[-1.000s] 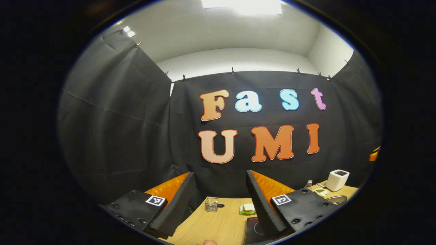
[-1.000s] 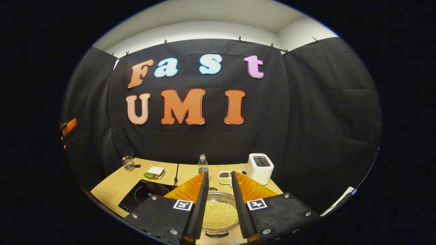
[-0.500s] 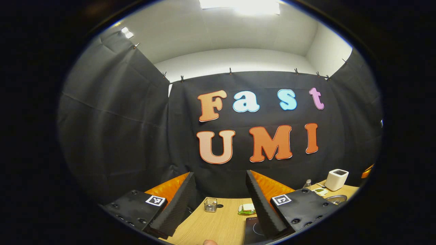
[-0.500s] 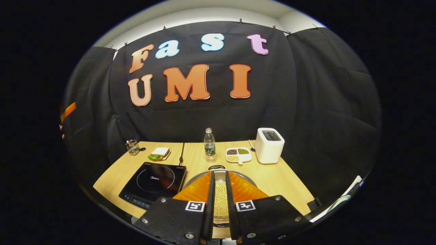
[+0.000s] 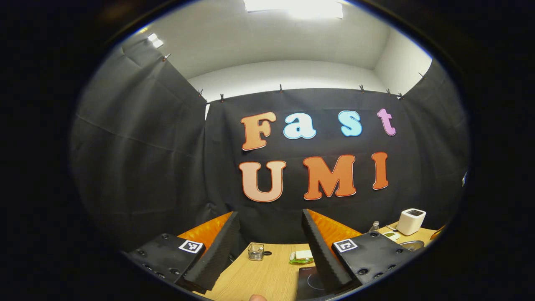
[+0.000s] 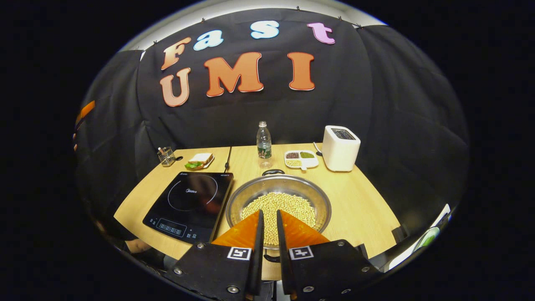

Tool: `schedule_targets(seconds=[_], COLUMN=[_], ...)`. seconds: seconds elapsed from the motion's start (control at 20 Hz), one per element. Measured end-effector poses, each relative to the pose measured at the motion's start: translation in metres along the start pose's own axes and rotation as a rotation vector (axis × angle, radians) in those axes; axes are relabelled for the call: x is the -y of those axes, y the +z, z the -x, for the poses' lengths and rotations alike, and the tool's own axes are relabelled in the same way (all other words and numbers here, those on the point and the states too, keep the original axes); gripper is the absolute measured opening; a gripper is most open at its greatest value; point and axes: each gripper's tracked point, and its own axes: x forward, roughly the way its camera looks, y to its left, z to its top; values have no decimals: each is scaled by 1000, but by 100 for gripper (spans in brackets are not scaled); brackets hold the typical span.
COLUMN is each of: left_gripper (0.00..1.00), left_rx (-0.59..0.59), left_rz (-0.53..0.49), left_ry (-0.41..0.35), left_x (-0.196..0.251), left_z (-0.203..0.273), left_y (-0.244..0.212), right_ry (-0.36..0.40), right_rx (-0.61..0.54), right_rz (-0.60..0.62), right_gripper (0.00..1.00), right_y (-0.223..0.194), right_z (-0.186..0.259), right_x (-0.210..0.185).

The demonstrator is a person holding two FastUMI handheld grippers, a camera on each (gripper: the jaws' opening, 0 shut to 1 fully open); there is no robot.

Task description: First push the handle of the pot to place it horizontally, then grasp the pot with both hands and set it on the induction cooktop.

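In the right gripper view, the right gripper (image 6: pixel 268 214) sits at six o'clock with its jaws nearly together, a thin gap between them and nothing held. Its tips hang over the near part of the pot (image 6: pixel 278 202), which stands on the table (image 6: pixel 363 205) at the centre of the view. The pot is a wide, shallow metal pan holding pale yellow beans; a dark loop handle (image 6: pixel 273 172) shows at its far rim, at twelve o'clock, and the near rim is hidden behind the fingers. Just beside it at nine o'clock lies the cooktop (image 6: pixel 190 205), flat and black. Farther back stand a water bottle (image 6: pixel 263 142), a divided dish (image 6: pixel 301 159), a toaster (image 6: pixel 340 148), a sandwich plate (image 6: pixel 199 160) and a small glass (image 6: pixel 166 156).

In the left gripper view, the left gripper (image 5: pixel 267 217) has its jaws wide apart, empty, aimed over the table toward the wall. The pot's rim (image 5: pixel 411 244) peeks out at four o'clock, mostly cut off.
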Motion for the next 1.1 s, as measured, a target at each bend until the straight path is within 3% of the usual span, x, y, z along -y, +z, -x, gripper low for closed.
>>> schedule_targets(seconds=[0.05, 0.1, 0.2, 0.3, 0.65, 1.1], left_gripper=[99, 99, 99, 99, 99, 99], left_rx=[-1, -2, -4, -2, -10, -29], left_rz=[0, 0, -2, -9, -21, -25], left_ry=[-1, -2, -3, -2, -10, -37], left_x=[2, 3, 6, 8, 22, 41], left_z=[2, 2, 2, 3, 6, 2], left_y=[0, 0, 1, 2, 1, -3], right_ry=[4, 12, 20, 7, 85, 95], right_rx=[-15, -32, -69, -98, -225, -282], right_rz=[-12, -45, -60, -48, -60, -51], right_gripper=[19, 5, 0, 0, 0, 0], right_y=[-9, -16, -34, -52, -113, -140], right_z=[-3, -4, -11, -19, -36, -48], right_x=[0, -1, -3, -1, -26, -28])
